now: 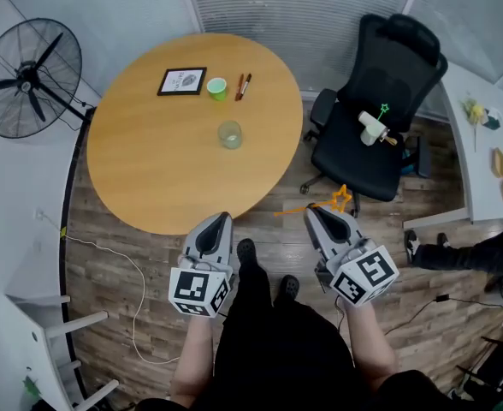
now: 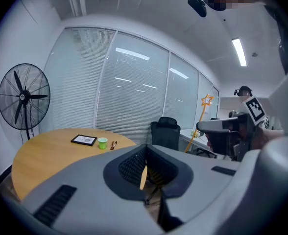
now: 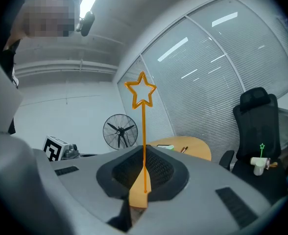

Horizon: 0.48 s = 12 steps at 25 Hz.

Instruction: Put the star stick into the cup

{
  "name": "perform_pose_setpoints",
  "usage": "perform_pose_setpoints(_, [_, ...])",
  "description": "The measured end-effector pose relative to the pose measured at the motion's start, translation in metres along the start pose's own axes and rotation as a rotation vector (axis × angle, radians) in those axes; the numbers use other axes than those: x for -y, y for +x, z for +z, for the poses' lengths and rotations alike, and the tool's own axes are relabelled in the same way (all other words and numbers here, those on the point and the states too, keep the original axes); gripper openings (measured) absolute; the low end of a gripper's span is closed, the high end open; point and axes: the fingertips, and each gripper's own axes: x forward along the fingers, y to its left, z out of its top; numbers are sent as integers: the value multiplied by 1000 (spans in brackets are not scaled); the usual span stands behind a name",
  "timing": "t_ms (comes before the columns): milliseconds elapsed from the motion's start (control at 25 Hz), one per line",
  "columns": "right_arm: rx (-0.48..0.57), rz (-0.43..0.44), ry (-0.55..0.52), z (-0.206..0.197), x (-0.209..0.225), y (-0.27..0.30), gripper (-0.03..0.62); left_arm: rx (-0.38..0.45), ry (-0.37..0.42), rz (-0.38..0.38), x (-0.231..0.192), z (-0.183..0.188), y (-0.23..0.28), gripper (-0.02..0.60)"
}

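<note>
My right gripper (image 3: 143, 190) is matt grey plastic; my star stick (image 3: 144, 126) glossy translucent orange plastic. The cup (image 1: 230, 134) is clear, glassy; the tabletop (image 1: 149, 169) smooth matt wood.

Both forearms (image 1: 197, 349) reach forward side by side, near the body; left gripper (image 1: 221, 221) has its jaws pressed together, seemingly on nothing; right gripper (image 1: 317, 213), angled slightly left, pinches the star stick (image 3: 144, 131) near its base.

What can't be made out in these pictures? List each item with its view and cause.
- Star stick, lower end: right gripper view, buried between the right claw's shut jaws.
- Picture frame, its print: head view, too small to read.
- White object on the chair: head view, too small to identify.
- Side table: head view, cut off by the right edge.
</note>
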Motion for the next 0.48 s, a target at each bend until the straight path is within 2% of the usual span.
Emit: perform_pose_setpoints(480, [-13,-53,-28,29,14,93,25,17,1,-58,-80,30,63,-2])
